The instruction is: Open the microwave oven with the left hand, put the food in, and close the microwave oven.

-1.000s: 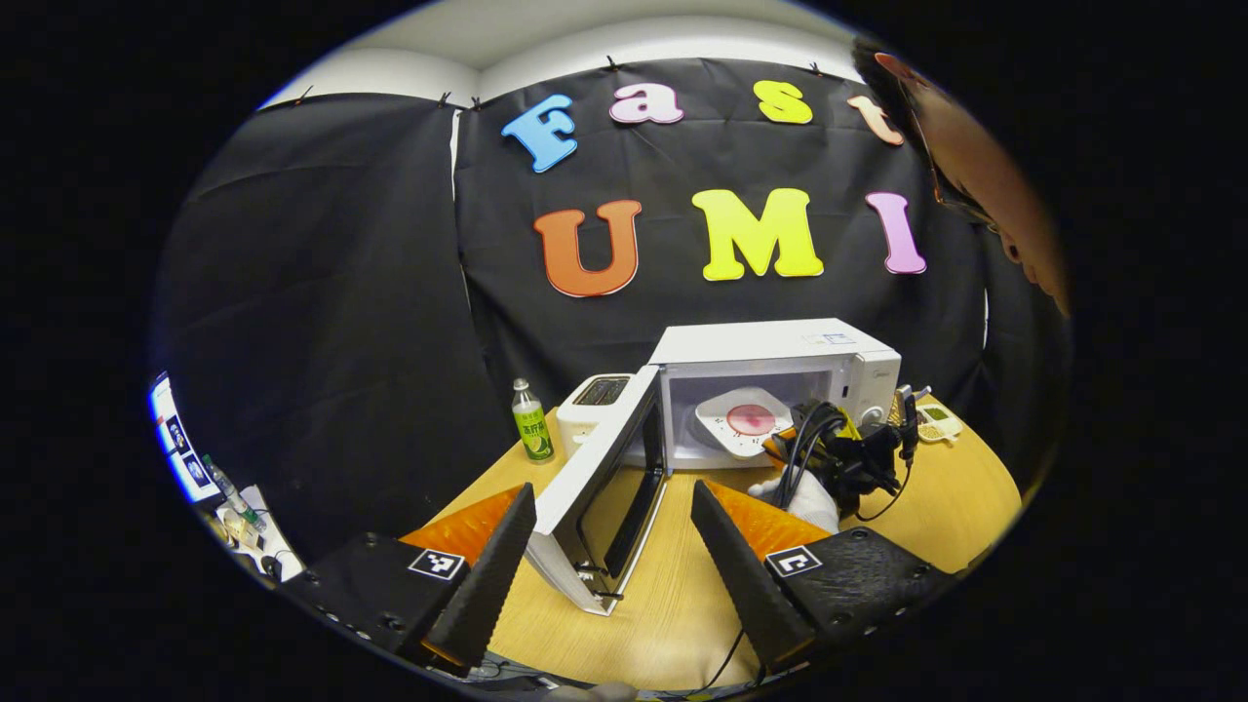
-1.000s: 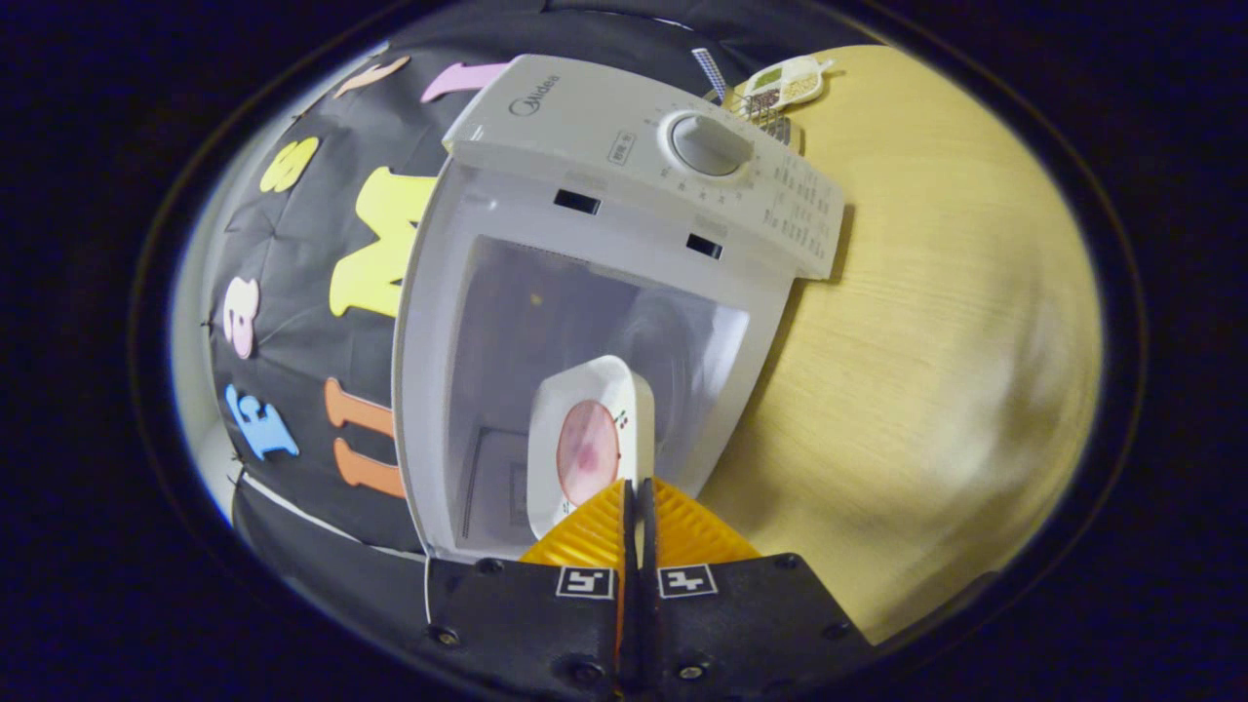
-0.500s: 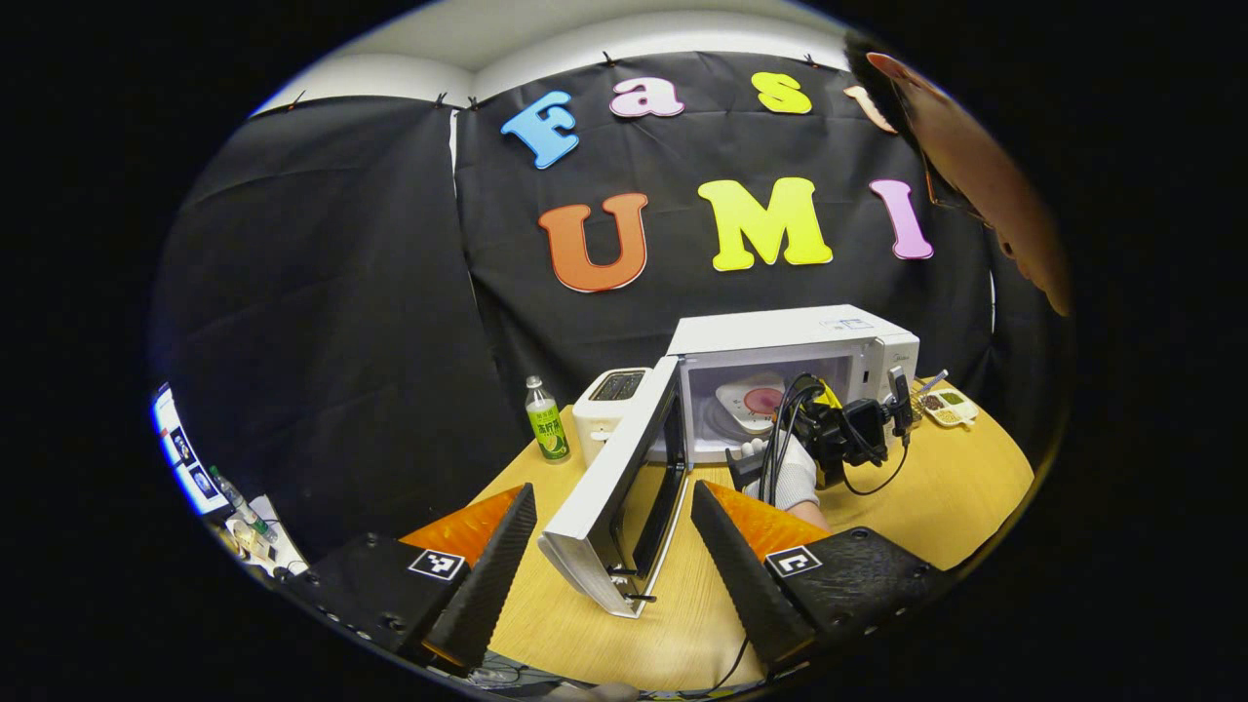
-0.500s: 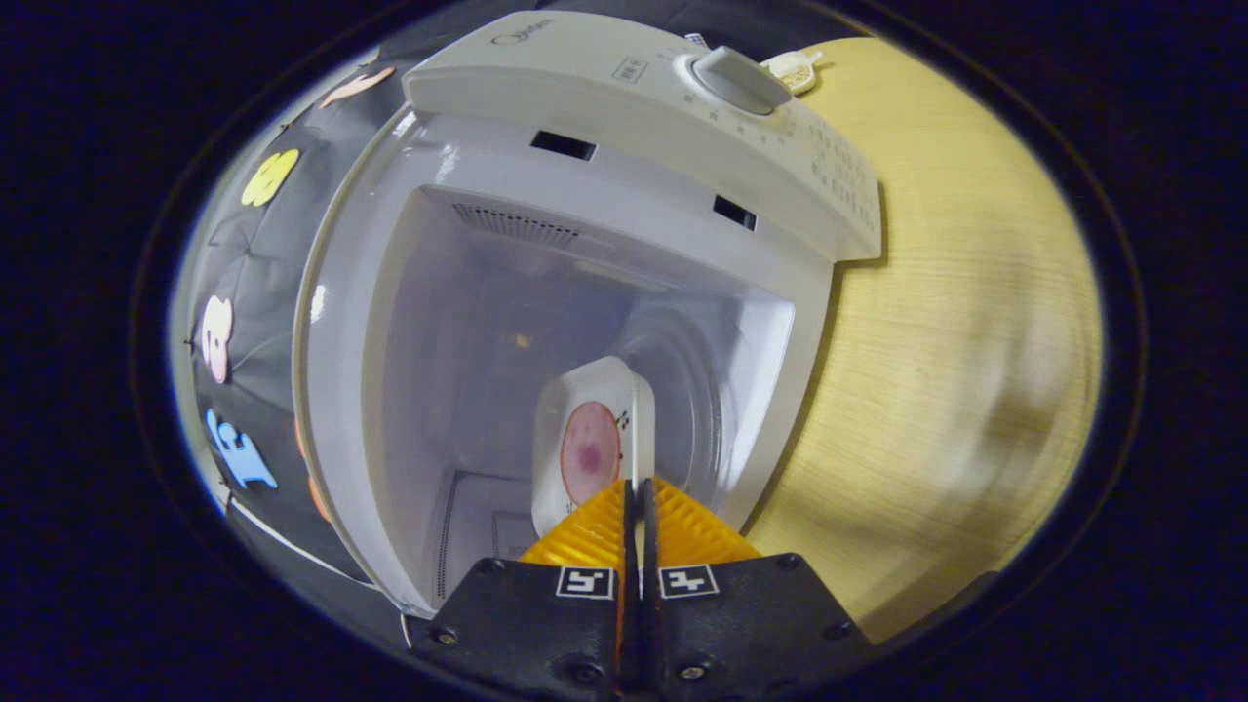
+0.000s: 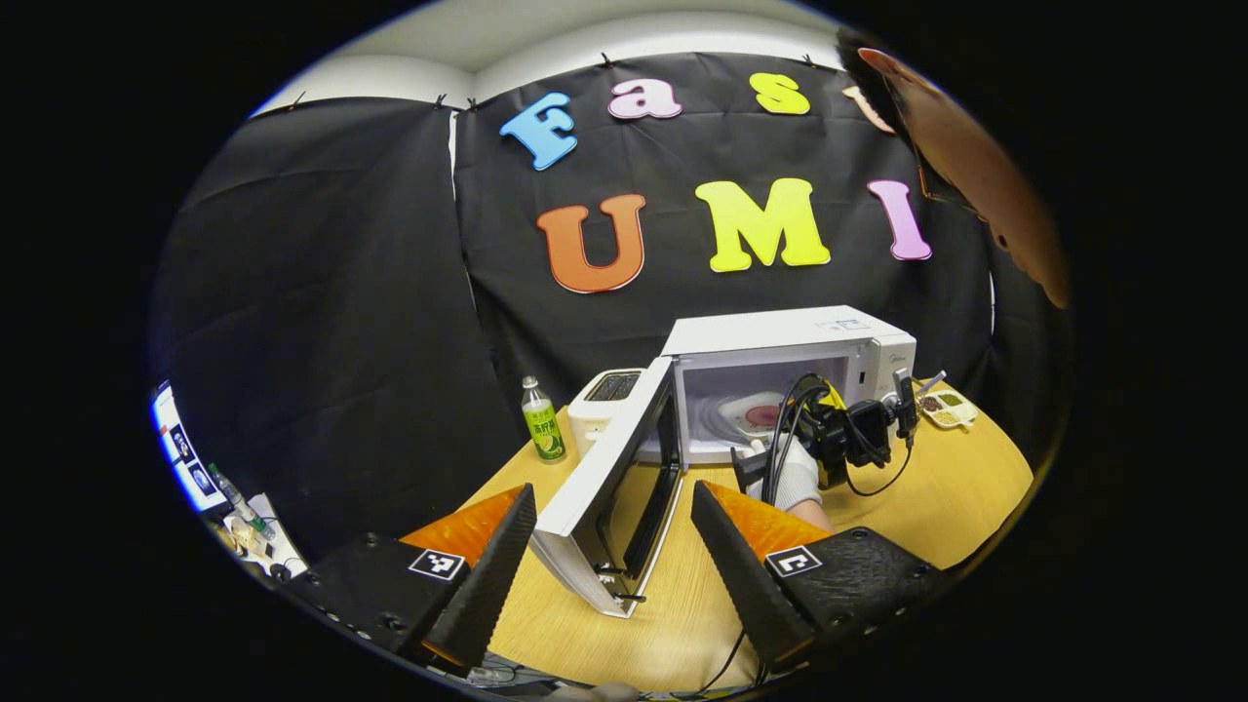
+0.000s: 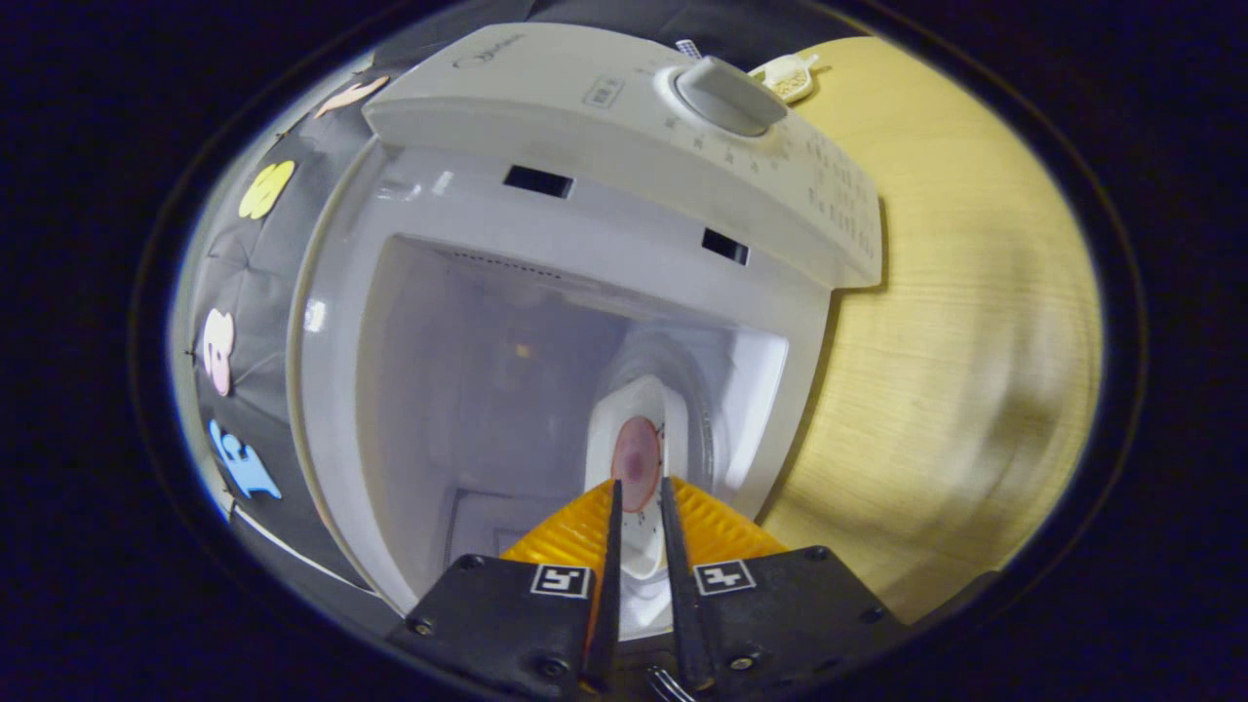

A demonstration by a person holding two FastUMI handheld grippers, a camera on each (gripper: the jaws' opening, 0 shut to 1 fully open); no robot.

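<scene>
The left gripper view looks from well back across the worktop [image 5: 907, 507] toward the microwave oven [image 5: 780, 380]. The right gripper view, rolled sideways, faces its open cavity [image 6: 507, 390] closely; both share it.

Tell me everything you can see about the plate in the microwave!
The plate is white, roughly square with rounded corners, and carries a round pink slice of food. It lies inside the open microwave on the glass turntable. In the right gripper view, the right gripper has parted its fingers a little around the plate's near edge; whether they touch it is unclear.
</scene>
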